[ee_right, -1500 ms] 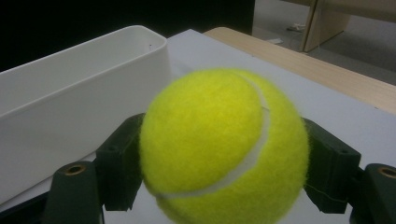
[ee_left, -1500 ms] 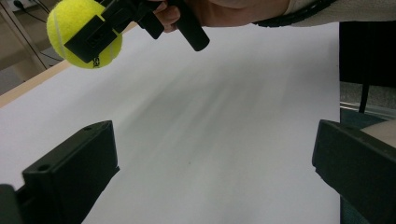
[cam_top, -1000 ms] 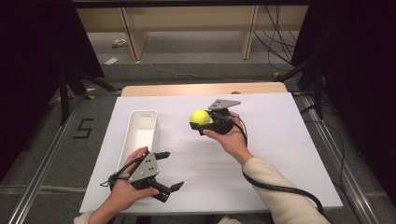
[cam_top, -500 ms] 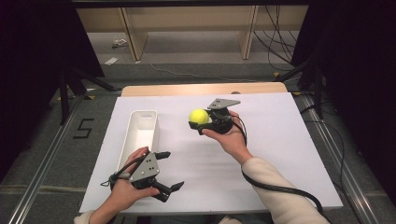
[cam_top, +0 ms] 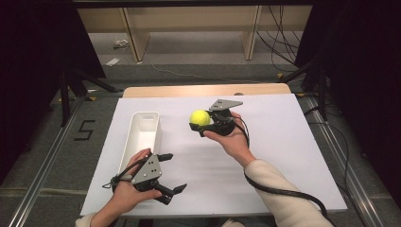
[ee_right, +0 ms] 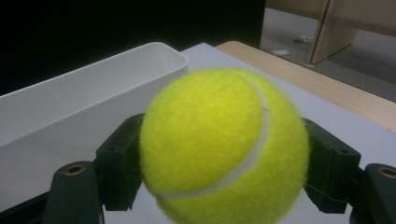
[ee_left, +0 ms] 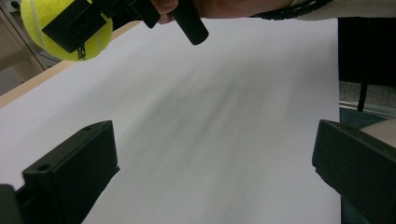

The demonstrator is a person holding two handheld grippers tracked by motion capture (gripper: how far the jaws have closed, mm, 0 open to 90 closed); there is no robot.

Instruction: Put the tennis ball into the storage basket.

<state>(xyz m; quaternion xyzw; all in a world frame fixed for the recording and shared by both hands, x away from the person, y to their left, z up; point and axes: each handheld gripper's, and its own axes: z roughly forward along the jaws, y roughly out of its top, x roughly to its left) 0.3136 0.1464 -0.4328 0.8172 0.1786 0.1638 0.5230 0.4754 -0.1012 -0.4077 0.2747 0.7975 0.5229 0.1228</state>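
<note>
A yellow tennis ball [cam_top: 200, 117] is clamped between the jaws of my right gripper [cam_top: 197, 121], held a little above the white table sheet, right of the white bin [cam_top: 142, 135]. The right gripper view has the ball [ee_right: 224, 147] close up, with the bin [ee_right: 70, 112] behind it to the left. My left gripper [cam_top: 171, 172] is near the front edge, beside the bin's near end, its jaws wide apart with nothing between them [ee_left: 210, 168]. The left gripper view catches the ball [ee_left: 65, 28] and the right gripper at top left.
The long white bin looks empty from above. The white sheet [cam_top: 293, 151] covers most of the wooden table [cam_top: 203, 90]. A black cable [cam_top: 283, 191] trails from the right gripper along the sleeve. Shelving legs and cables stand on the floor beyond.
</note>
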